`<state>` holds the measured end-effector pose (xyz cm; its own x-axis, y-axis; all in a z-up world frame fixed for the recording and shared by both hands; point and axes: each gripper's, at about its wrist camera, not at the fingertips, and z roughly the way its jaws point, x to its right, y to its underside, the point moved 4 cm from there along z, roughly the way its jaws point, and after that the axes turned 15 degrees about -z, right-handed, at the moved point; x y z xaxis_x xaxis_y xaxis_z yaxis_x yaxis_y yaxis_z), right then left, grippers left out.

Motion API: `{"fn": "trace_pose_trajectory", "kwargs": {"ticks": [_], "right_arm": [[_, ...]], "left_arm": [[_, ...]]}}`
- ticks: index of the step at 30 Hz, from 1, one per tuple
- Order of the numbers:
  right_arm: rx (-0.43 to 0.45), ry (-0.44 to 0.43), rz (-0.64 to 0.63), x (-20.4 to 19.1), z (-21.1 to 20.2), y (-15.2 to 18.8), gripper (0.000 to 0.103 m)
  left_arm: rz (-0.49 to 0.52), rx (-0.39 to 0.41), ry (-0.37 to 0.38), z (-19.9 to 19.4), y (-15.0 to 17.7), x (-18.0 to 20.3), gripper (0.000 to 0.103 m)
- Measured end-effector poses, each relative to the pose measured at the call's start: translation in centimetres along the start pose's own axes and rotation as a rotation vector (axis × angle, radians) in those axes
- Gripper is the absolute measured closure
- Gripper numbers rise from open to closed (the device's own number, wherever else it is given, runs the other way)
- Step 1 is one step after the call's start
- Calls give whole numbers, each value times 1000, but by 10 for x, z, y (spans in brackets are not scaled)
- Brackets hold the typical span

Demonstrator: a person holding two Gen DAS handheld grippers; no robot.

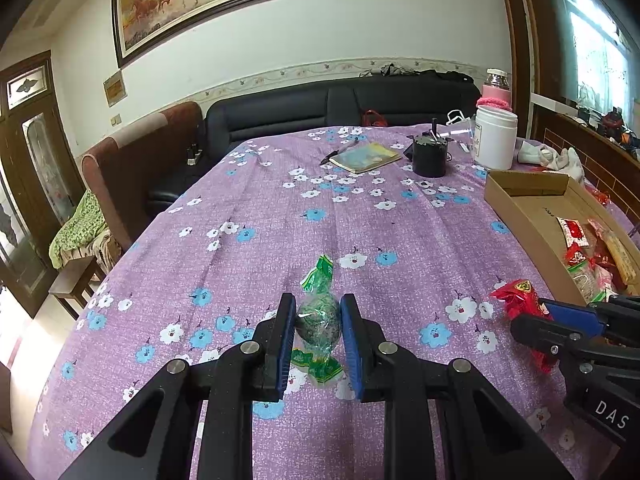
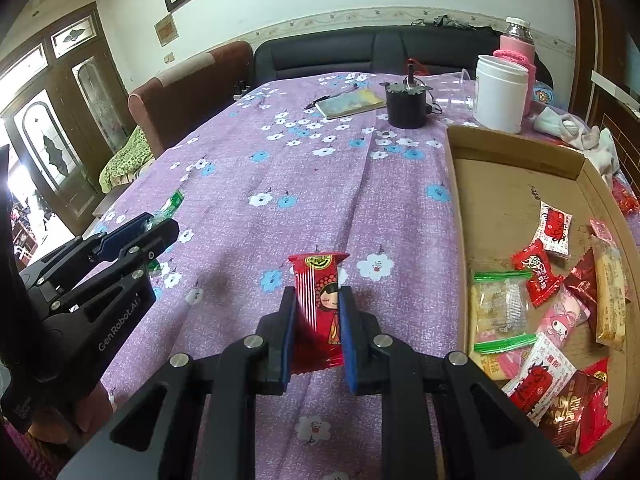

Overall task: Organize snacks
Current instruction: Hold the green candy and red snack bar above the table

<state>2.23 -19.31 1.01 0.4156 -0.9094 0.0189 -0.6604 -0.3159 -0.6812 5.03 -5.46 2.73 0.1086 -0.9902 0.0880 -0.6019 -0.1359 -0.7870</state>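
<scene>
My left gripper [image 1: 318, 312] is shut on a round snack in a clear green twist wrapper [image 1: 319, 318], held just above the purple floral tablecloth [image 1: 280, 220]. My right gripper [image 2: 318, 300] is shut on a red snack packet with a cartoon girl [image 2: 322, 300], also held over the cloth. In the left wrist view the right gripper [image 1: 548, 312] shows at the right edge with the red packet [image 1: 516, 296]. The right wrist view shows the left gripper [image 2: 160, 224] at the left with the green wrapper [image 2: 170, 202]. A shallow cardboard box [image 2: 496, 200] with several wrapped snacks [image 2: 536, 320] lies to the right.
At the far end of the table stand a black cylinder device [image 2: 406, 106], a notebook with a pen [image 2: 348, 104], a white jar [image 2: 500, 92] and a pink-sleeved bottle [image 2: 516, 40]. A black sofa [image 1: 340, 112] and a brown armchair [image 1: 132, 168] border the table.
</scene>
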Motion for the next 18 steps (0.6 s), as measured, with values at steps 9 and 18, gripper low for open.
{"fn": "trace_pose_trajectory", "kwargs": {"ticks": [9, 18], "right_arm": [[-3, 4, 0, 0, 0, 1, 84], [-9, 7, 7, 1, 2, 1, 84]], "left_arm": [[-1, 1, -3, 1, 0, -1, 79], [2, 3, -6, 1, 0, 1, 79]]}}
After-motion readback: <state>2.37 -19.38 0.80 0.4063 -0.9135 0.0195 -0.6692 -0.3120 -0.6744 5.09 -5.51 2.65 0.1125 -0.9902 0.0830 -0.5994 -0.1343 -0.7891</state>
